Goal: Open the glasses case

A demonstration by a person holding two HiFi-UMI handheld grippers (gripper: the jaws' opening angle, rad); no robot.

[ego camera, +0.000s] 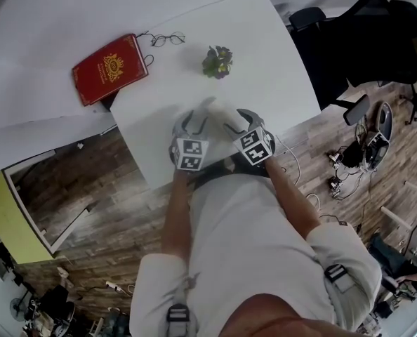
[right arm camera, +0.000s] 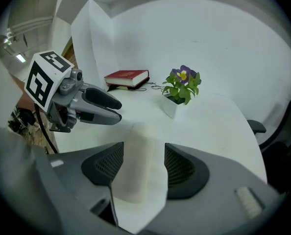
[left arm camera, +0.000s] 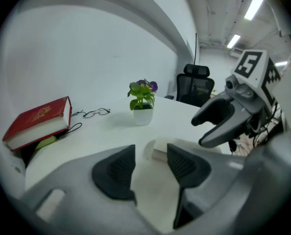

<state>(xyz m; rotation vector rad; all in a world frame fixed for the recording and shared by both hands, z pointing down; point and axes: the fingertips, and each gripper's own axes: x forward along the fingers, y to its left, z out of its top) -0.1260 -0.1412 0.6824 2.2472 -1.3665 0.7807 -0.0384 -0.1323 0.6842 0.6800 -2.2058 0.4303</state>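
Note:
A white glasses case (ego camera: 219, 109) lies closed near the front edge of the white table (ego camera: 272, 62). My right gripper (ego camera: 238, 121) reaches over it from the right. In the right gripper view the case (right arm camera: 138, 155) fills the gap between the two dark pads of that gripper (right arm camera: 138, 164), which is shut on it. My left gripper (ego camera: 193, 123) stands just left of it, open, with only table showing between its pads. In the left gripper view one end of the case (left arm camera: 165, 148) shows just past my left gripper (left arm camera: 150, 168), and the right gripper (left arm camera: 219, 124) hangs over it.
A small potted plant (ego camera: 217, 62) stands behind the case. A red book (ego camera: 110, 67) and a pair of spectacles (ego camera: 166, 39) lie at the far left. A black office chair (ego camera: 356, 41) stands to the right of the table. The table's front edge runs just under my grippers.

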